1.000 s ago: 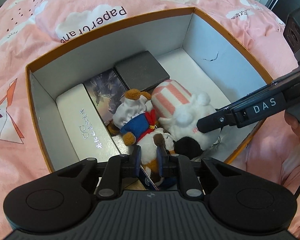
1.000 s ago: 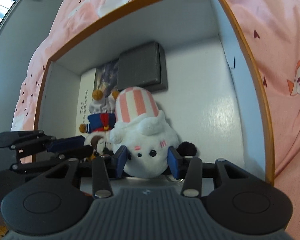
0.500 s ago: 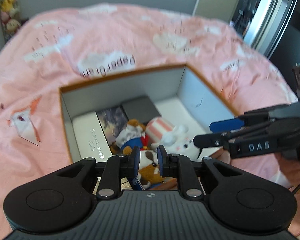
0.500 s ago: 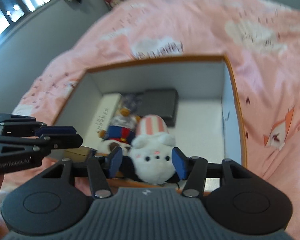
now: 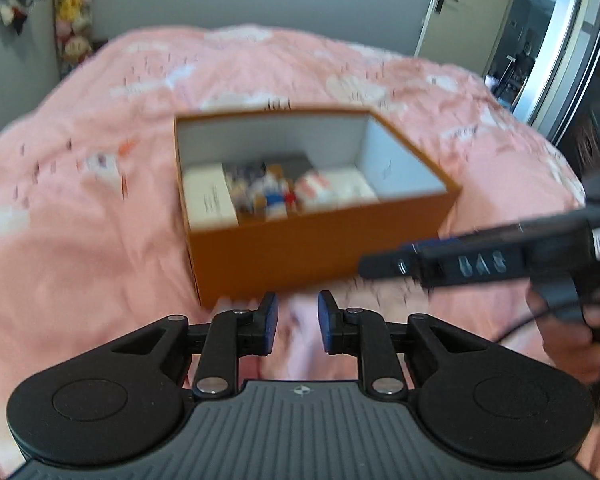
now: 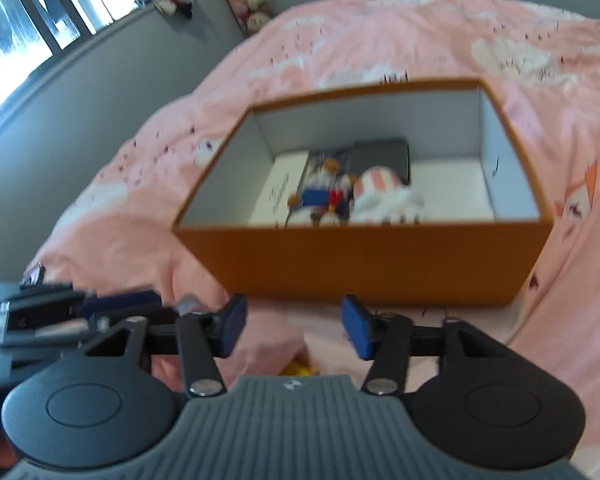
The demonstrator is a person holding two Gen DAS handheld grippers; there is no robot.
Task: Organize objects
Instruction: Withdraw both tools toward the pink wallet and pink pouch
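An orange box (image 5: 320,240) with a white inside stands on the pink bed; it also shows in the right wrist view (image 6: 364,264). In it lie a white plush with a pink-striped hat (image 6: 384,196), a small plush in blue and red (image 6: 324,196), a white flat box (image 6: 278,196), a picture card and a dark grey case (image 6: 380,154). My left gripper (image 5: 293,326) is open and empty, in front of the box's near wall. My right gripper (image 6: 294,330) is open wide and empty, also in front of the box. The frames are motion-blurred.
The pink quilt (image 5: 80,240) with white cloud prints covers the bed all round the box. A grey wall with hanging plush toys (image 5: 70,20) is at the back left. A door (image 5: 464,8) is at the back right. Something yellow (image 6: 296,369) shows below the right gripper.
Both grippers have drawn back and up out of the box, leaving both plush toys inside. The left gripper's jaws have opened a little wider. The box now looks smaller and farther.
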